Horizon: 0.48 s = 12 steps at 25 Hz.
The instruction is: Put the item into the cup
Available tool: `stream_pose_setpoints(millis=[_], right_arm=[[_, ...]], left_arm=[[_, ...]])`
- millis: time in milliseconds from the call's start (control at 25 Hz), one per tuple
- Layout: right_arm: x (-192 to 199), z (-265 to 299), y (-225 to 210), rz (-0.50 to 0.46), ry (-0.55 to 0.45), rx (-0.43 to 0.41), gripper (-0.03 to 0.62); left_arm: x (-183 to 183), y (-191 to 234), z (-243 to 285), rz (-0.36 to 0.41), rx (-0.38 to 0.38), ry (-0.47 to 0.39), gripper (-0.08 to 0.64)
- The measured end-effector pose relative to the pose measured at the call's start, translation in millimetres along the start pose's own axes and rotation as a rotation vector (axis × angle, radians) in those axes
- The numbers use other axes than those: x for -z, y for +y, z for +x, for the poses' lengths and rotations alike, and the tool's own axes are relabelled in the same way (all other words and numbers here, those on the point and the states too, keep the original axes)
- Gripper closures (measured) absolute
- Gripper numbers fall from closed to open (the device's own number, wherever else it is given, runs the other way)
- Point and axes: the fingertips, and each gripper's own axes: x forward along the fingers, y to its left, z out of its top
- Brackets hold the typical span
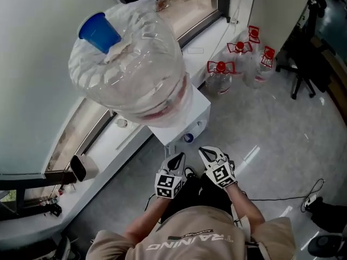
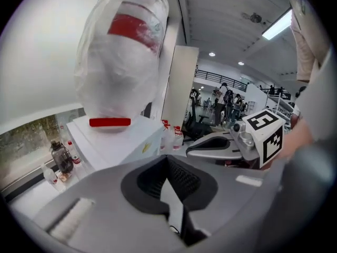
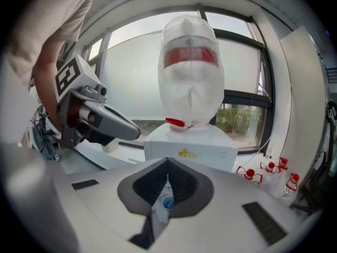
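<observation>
Indoors, by a window; head view looks steeply down.

White box-shaped water dispenser (image 1: 191, 111) stands on the glossy grey floor (image 1: 271, 137), against a white window ledge (image 1: 127, 141). A large clear plastic water bottle (image 1: 133, 69), wrapped in thin film and with a red band, sits on top of it. A blue cylindrical piece (image 1: 100, 32) rests on the bottle's crown, well above both grippers. Cap or cup, cannot tell.

Left gripper (image 1: 176, 160) and right gripper (image 1: 209, 154) are held side by side just in front of the dispenser's lower face. They are close together, both pointing at it. A small blue round tap (image 1: 188, 138) on that face lies just beyond their tips.

Left gripper view: dark ribbed fingers (image 2: 185, 181) meet at the tips, with nothing between them. Only a thin pale wedge of background shows lower down.

Right gripper view: fingers (image 3: 185, 185) are likewise together at the tips. A small blue round spot on white shows in the slot below them. Cannot tell whether it sits between the fingers or beyond them.

Three clear plastic jugs with red caps and handles (image 1: 219, 76) stand on the floor right of the dispenser. A black chair base (image 1: 303, 77) is farther right. The person's beige shirt (image 1: 190, 237) fills the bottom edge.
</observation>
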Motion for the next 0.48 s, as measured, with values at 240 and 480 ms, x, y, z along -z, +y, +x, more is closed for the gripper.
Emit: stream_pose_setpoints(millis=[240, 480], right_arm=[[-55, -20, 5, 0.017, -0.071, -0.010, 0.580], [-112, -38, -2, 0.007, -0.135, 0.014, 0.580]], left_arm=[[-58, -5, -27, 0.067, -0.034, -0.103, 0.552], [-94, 2, -57, 0.010, -0.077, -0.196, 0.552]])
